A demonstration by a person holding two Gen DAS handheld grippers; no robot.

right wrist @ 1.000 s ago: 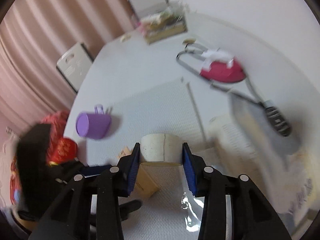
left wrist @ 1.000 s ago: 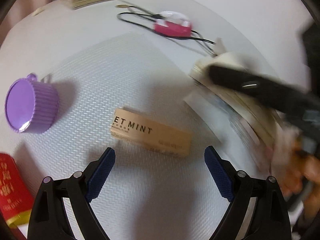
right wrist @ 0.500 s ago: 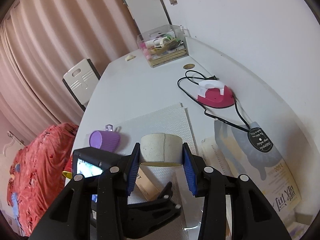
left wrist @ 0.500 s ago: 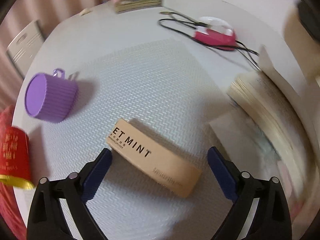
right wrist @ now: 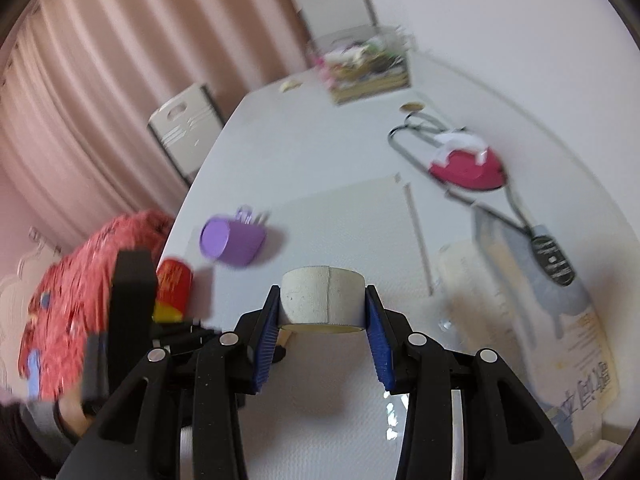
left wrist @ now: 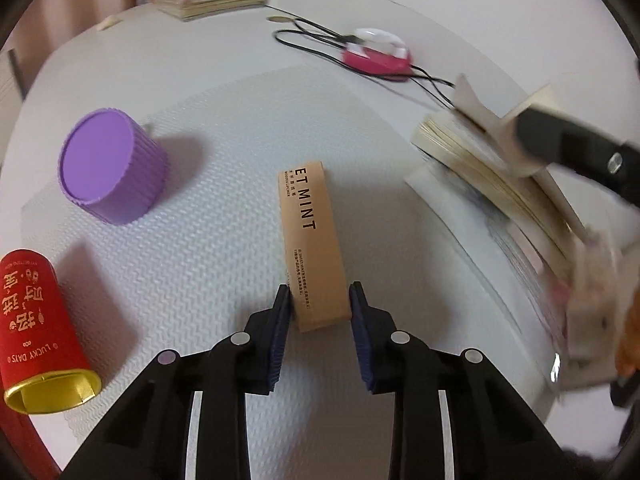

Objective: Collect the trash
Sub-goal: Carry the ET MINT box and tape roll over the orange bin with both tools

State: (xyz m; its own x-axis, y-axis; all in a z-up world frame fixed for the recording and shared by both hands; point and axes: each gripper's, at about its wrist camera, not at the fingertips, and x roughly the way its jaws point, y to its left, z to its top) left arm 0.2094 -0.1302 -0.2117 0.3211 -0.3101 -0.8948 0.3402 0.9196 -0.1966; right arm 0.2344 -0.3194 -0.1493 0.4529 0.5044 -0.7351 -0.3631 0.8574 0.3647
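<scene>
Left gripper (left wrist: pixel 318 306) closing around rotated mint box (left wrist: pixel 310 246), right gripper (right wrist: pixel 322 322) clamping cardboard roll (right wrist: pixel 322 300)

Matt kraft-card box (left wrist: pixel 312 248), printed black. Under it a white mat (left wrist: pixel 224 240), embossed zigzag, rough. Purple cup (left wrist: pixel 110 168), ribbed matt plastic. Red can (left wrist: pixel 38 332), glossy with a gold foil rim. Tape roll (right wrist: pixel 323 300), chalky matt cloth. Ridged blue rubber pads (right wrist: pixel 380 354) on shiny black plastic.
</scene>
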